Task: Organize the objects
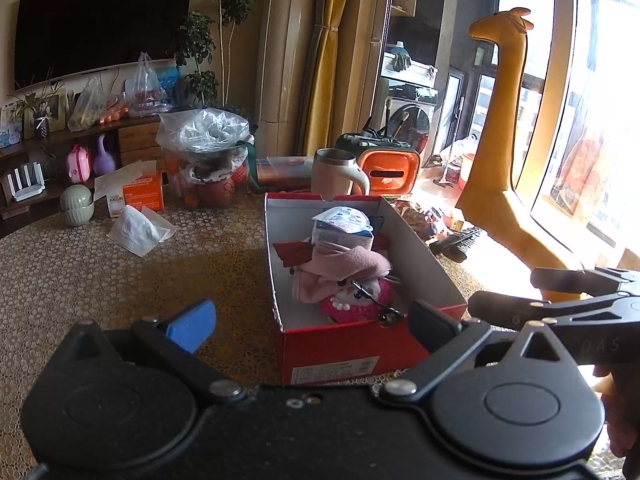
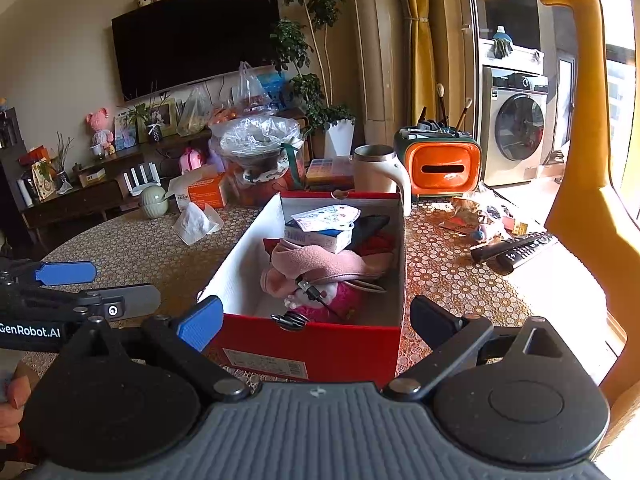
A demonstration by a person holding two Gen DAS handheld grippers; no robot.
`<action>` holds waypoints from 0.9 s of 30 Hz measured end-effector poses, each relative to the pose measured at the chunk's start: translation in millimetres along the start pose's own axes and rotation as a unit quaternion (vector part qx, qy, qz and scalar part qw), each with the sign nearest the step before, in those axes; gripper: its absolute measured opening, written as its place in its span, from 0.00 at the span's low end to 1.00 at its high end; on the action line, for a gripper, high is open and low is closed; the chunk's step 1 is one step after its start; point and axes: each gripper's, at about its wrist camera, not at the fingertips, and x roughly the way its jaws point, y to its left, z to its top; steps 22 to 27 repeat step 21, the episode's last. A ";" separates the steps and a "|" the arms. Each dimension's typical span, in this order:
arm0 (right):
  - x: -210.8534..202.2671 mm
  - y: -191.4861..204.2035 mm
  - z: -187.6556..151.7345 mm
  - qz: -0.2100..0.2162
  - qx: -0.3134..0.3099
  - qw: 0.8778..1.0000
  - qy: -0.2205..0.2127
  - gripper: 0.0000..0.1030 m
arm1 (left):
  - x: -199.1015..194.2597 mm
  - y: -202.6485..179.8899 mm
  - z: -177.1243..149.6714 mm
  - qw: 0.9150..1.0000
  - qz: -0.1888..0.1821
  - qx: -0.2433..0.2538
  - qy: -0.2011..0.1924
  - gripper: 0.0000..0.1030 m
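Indoors: living room, patterned table point(image 1: 80, 264), red shoebox point(image 1: 332, 344), TV point(image 1: 100, 20).

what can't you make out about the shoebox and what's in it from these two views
- Shoebox label: print too small, both views.
- Floor of the box: hidden under the pink cloth and pink plush toy.
- Small blue-and-white carton: text too small to read.
- Black cable: its far end runs out of sight among the pile.

Glossy red cardboard shoebox point(image 2: 312, 344), fleecy pink cloth point(image 2: 320, 264), steel-rimmed mug point(image 2: 376, 168)
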 end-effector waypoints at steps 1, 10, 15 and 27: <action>-0.6 0.9 0.1 0.001 0.000 1.000 -0.001 0.98 | 0.0 0.2 0.0 1.000 -0.001 -0.001 0.000 0.99; -2.4 2.1 3.5 -0.005 0.003 1.000 -0.007 0.98 | -3.8 0.8 3.0 1.000 -0.001 -0.007 -0.011 0.99; -4.7 3.3 5.4 -0.004 0.001 1.000 -0.016 0.98 | -9.1 -1.0 4.5 0.999 0.006 0.003 -0.034 0.99; -5.6 5.0 5.9 -0.007 -0.001 1.000 -0.021 0.98 | -9.9 -1.2 3.8 0.999 0.010 0.003 -0.038 0.99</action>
